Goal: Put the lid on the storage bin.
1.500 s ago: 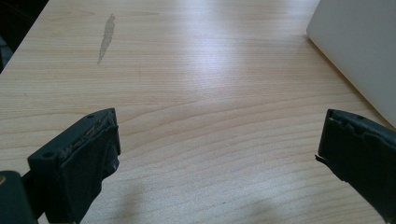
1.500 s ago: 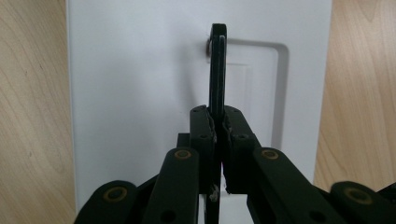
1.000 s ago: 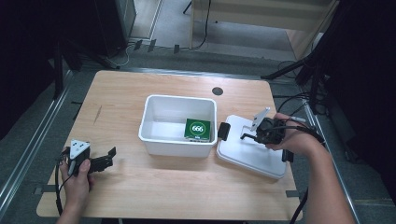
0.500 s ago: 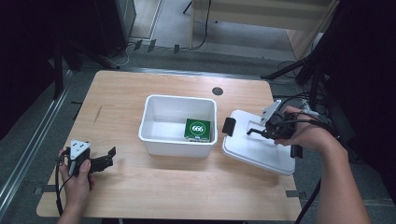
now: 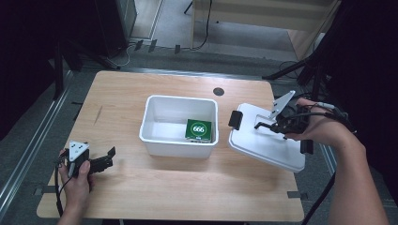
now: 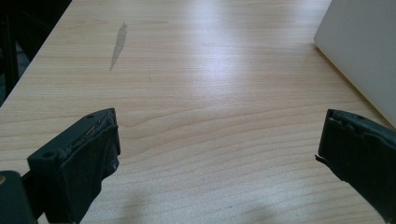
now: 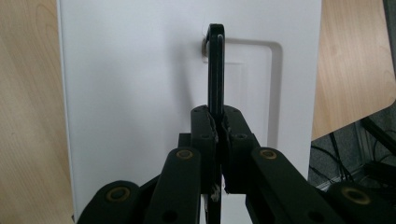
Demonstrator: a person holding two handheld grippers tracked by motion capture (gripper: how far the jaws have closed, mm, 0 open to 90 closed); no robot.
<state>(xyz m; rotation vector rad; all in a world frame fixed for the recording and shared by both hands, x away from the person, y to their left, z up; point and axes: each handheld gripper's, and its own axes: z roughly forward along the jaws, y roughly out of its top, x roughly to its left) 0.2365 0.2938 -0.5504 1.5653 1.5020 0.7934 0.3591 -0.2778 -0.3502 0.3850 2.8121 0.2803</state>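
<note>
Two grippers: my right gripper [image 5: 263, 125] pinches the black handle [image 7: 215, 70] of the white lid [image 5: 267, 143], tilted right of the open bin [image 5: 178, 125]. Left gripper [image 5: 109, 158] idles wide near-left. Covering remains.

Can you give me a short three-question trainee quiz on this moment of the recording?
1. True or false: the right claw is shut on the black handle of the white lid.
2. What lies inside the white bin? A) a green box marked 666, B) a red cup, C) a black sponge.
3. How do the jaws of the left claw stand, and is anything between them?

Key
1. True: in the right gripper view both pads press the handle's thin black bar.
2. A: the green box lies by the bin's right wall.
3. Wide open over the bare wooden table, with nothing between them.
</note>
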